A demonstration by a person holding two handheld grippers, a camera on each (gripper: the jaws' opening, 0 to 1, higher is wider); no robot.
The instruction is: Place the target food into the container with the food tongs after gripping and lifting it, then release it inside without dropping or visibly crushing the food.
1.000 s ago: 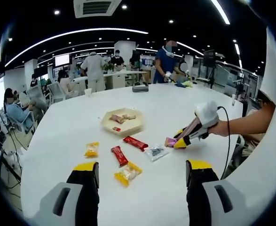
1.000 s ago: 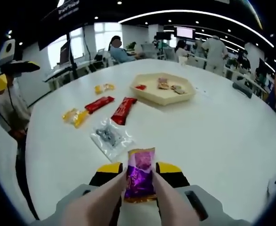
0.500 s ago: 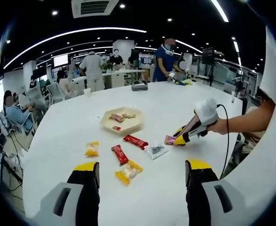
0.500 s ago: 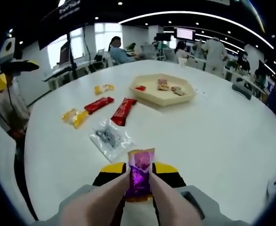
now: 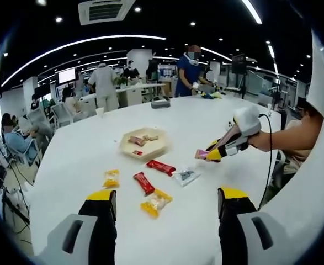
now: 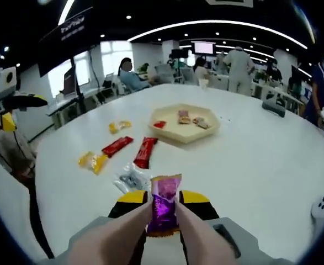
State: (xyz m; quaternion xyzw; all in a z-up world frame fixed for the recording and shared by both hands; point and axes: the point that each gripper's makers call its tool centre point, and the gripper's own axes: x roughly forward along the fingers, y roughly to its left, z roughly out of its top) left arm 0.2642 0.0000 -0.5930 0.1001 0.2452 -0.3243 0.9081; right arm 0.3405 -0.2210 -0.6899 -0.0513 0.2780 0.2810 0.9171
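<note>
The lower part of the purple packet (image 6: 163, 205) is hidden between the tongs (image 6: 163, 221), and its print is blurred. In the left gripper view the packet (image 5: 201, 154) is too small for more than its colour to be told, and whether the tongs' tips (image 5: 212, 155) press on it cannot be made out. The clear bag (image 6: 129, 179) is partly covered by the packet and a yellow jaw tip, and its contents are a grey blur. The pieces in the tray (image 6: 160, 116) are too small to be identified. The wrappers' lettering on the red bars (image 6: 145, 152) cannot be read. The left gripper (image 5: 164, 201) is cut off by the bottom edge.
</note>
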